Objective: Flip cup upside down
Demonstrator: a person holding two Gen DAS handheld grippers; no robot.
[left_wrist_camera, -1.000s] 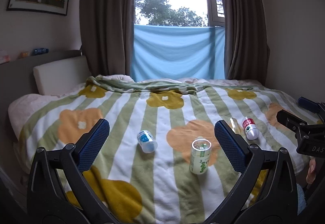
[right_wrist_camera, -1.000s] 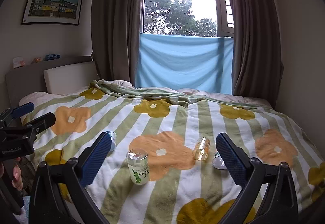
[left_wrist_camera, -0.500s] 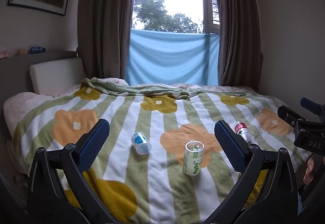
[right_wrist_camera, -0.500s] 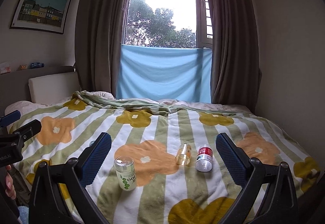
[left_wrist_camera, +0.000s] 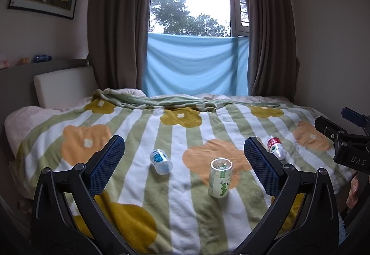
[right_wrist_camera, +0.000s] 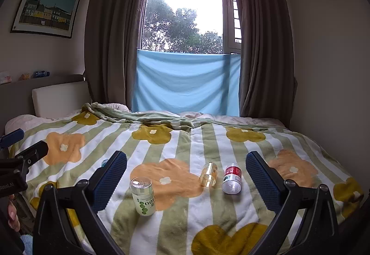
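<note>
I count four cups on the bed: green-print cup standing, amber cup, red-label cup, blue-label cup lying. Left gripper and right gripper both spread, empty.

A framed picture hangs left of the curtained window.

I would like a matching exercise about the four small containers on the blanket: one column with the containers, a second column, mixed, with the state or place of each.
Column 1
1. green-label cup
2. blue-label cup
3. amber cup
4. red-label cup

Column 2
a. lies on its side, between the green-label one and the red-label one
b. stands on its end
c. lies farthest right
d. lies on its side, farthest left

Pairs: 1-b, 2-d, 3-a, 4-c
</note>
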